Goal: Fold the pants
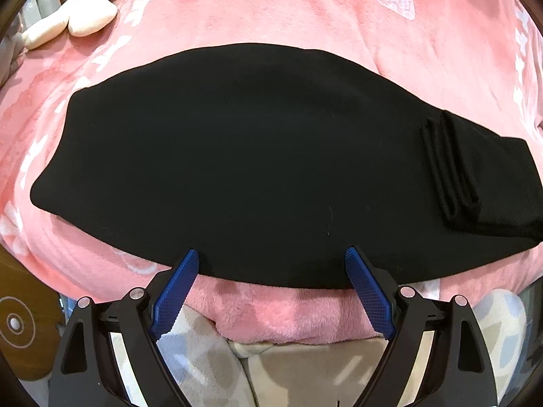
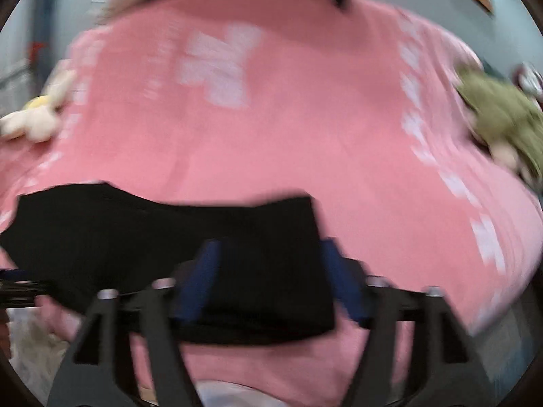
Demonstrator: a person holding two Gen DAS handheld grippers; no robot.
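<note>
The pants are plain black, of a soft matte cloth, and lie flat on a pink blanket as one long band running crosswise. Their surface is smooth, with almost no wrinkles. At the right end of the pants a narrower part is folded back on top, and its edge shows three stacked layers like ribs. The near edge of the pants curves along the front of the blanket.

The blanket bears pale white printed shapes and rows of marks along its borders; none of it can be read as writing. No brand or label shows on the pants.

The left gripper hangs over the near edge of the pants with its blue fingers spread wide and nothing between them. The right gripper is blurred; its blue fingers stand apart over the right end of the pants, and no cloth appears pinched in them.

Beyond the left end of the pants a cream plush toy lies on the blanket. Far beyond their right end sits a green plush toy.
</note>
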